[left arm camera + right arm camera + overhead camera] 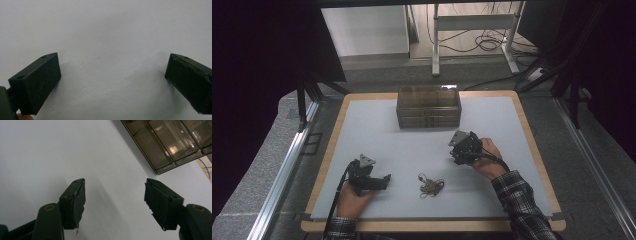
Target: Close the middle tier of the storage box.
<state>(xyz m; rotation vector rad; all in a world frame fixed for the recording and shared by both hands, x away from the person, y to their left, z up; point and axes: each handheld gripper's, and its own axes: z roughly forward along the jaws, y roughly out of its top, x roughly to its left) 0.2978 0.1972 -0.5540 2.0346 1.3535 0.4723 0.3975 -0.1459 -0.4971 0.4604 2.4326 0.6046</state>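
Hands rest low on the desk (377, 130), flanking the tangled chain (431, 186): left tool (384, 181) wide, right tool (455, 152) half-spread, both empty.

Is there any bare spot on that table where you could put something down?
Plenty. The mat is bare left of the smoky drawer box, and right of it to the wooden edge. The middle strip before the box is free too. It is tighter near the front, where the tangled necklace lies between the left claw and the right claw.

A small tangled bundle of brownish string or chain (431, 186) lies flat on the pale mat, near edge, slightly right of centre
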